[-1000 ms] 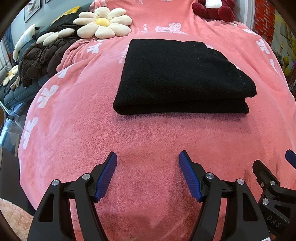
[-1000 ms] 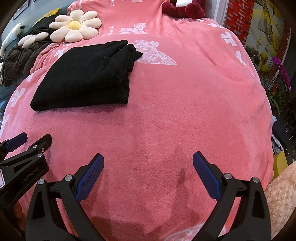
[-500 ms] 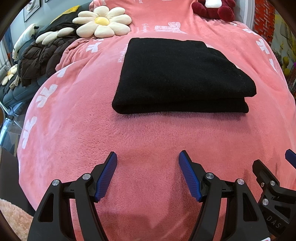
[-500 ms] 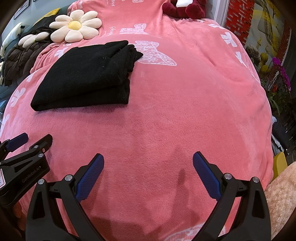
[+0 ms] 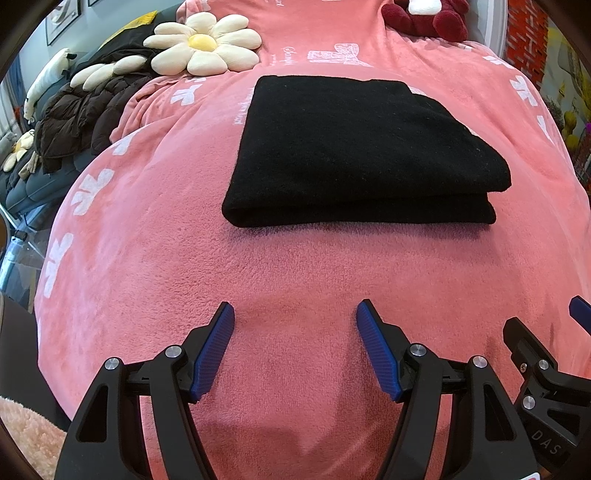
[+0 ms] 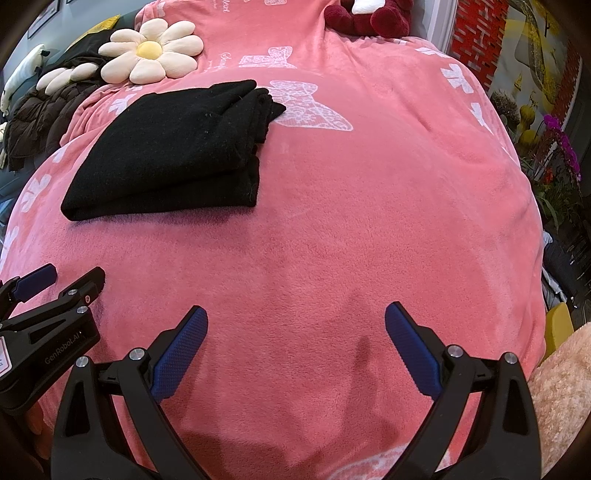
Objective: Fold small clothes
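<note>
A black garment lies folded in a neat rectangle on the pink blanket; in the right wrist view it sits at the upper left. My left gripper is open and empty, hovering over bare blanket in front of the garment's near edge. My right gripper is open and empty over bare blanket, to the right of and nearer than the garment. The right gripper shows at the left wrist view's right edge, and the left gripper shows at the right wrist view's left edge.
A daisy-shaped cushion and a dark puffer jacket lie at the far left. A dark red plush toy sits at the head of the bed. Potted flowers stand off the right side.
The left wrist view has shifted very slightly, the garment drifting a little left. Both grippers stay open and nothing else has moved.
</note>
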A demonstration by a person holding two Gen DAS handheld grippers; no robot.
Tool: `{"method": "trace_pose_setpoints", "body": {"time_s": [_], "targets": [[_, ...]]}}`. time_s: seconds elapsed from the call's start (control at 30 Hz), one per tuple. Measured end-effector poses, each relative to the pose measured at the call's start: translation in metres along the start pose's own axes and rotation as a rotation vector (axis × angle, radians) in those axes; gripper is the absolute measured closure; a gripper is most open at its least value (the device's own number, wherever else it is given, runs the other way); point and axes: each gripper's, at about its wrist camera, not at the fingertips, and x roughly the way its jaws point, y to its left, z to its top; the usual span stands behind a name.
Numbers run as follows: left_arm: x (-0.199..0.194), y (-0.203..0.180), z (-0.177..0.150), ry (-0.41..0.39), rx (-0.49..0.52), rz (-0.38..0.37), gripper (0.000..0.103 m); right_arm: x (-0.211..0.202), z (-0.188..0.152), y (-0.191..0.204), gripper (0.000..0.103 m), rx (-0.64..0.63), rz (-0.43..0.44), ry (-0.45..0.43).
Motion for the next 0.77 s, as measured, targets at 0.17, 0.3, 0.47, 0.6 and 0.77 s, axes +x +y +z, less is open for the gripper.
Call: {"method": "trace_pose_setpoints", "body": {"time_s": [0.17, 0.3, 0.47, 0.6, 0.77], "targets": [[0.0011, 0.0009, 0.0009, -0.001, -0.001, -0.023, 0.035, -0.0005, -0.0002, 0.0013, 0.008, -0.001, -0.002, 0.000], [0.0013, -0.0034, 0.0021, -0.004, 0.023, -0.046, 0.035, 0.0004, 0.0010, 0.0010, 0.008, -0.009, -0.002, 0.003], [0.0013, -0.0017, 0.0021, -0.005, 0.018, -0.038, 0.035, 0.0009, 0.0014, 0.0005, 0.008, -0.011, -0.003, 0.003], [0.0028, -0.0017, 0.0015, 0.007, 0.022, -0.029, 0.035, 0.0010, 0.0016, -0.0001, 0.009, -0.012, -0.003, 0.001], [0.0019, -0.0029, 0.0007, 0.006, 0.026, -0.022, 0.035, 0.0009, 0.0013, -0.0007, 0.008, -0.007, -0.005, -0.001]]}}
